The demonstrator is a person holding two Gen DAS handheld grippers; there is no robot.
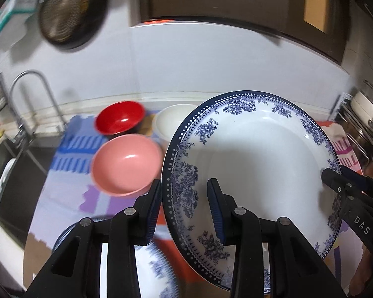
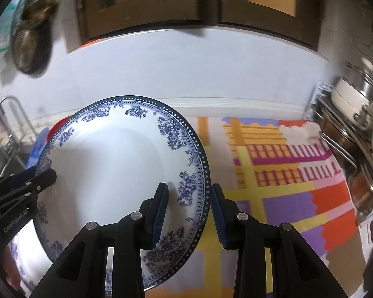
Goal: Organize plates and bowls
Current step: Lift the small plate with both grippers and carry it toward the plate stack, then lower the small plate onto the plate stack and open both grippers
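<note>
**Blue-and-white plate held up between two tools above the patterned mat**

The tabletop (image 2: pixel 236 106) runs across the middle of both views, covered by a bright patterned mat (image 2: pixel 286 173); a white wall rises behind it, with dark cabinets along the top of the frame; a sink (image 1: pixel 17 173) with a curved tap (image 1: pixel 34 99) sits at the left edge of the left wrist view, and a rack of pots (image 2: pixel 355 114) fills the right edge of the right wrist view.

The blue-and-white plate (image 1: pixel 261 168) is tilted up off the mat, its face toward both cameras; the left tool (image 1: pixel 185 213) is narrowed on the plate's left rim, one pad behind the rim and one on the face; the right tool (image 2: pixel 189 213) grips the opposite rim the same way, at lower centre of its own view.

A second blue-patterned plate (image 1: pixel 146 273) lies blurred below, at the bottom left of the left wrist view; beyond it, left of centre, sit a pink bowl (image 1: pixel 126 164), a red bowl (image 1: pixel 119 116) and a white bowl (image 1: pixel 171 121), close together on the mat.
</note>
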